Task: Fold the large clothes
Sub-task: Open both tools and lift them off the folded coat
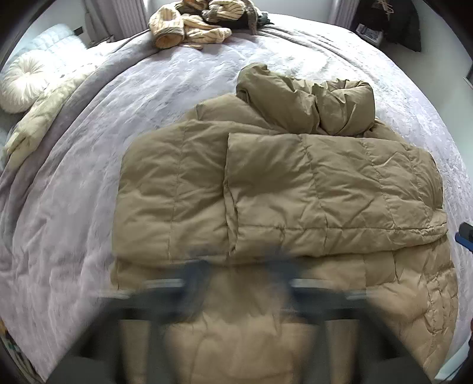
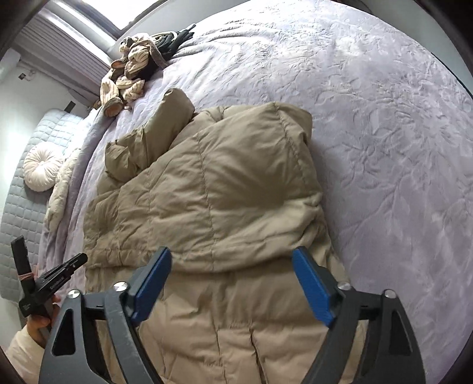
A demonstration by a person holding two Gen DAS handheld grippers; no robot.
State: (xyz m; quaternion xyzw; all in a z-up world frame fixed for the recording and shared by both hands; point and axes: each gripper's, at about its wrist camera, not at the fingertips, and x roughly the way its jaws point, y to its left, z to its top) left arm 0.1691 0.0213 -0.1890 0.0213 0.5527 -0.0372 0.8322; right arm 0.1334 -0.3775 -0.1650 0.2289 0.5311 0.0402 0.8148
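Observation:
A tan quilted puffer coat (image 1: 280, 189) lies partly folded on the bed, its sleeves laid across the body and its hood bunched at the far end; it also shows in the right wrist view (image 2: 212, 189). My left gripper (image 1: 245, 280) hovers over the coat's near part; it is motion-blurred, its fingers spread apart and empty. My right gripper (image 2: 230, 274) is open with blue pads (image 2: 313, 289) wide apart above the coat's lower part, holding nothing. The left gripper also shows at the left of the right wrist view (image 2: 50, 257), held in a hand.
The bed has a lavender cover (image 1: 88, 177) (image 2: 384, 147). A pile of cream striped and dark clothes (image 1: 201, 20) (image 2: 133, 71) lies at the far edge. A round white cushion (image 1: 23, 82) and pillows sit at the left by the headboard.

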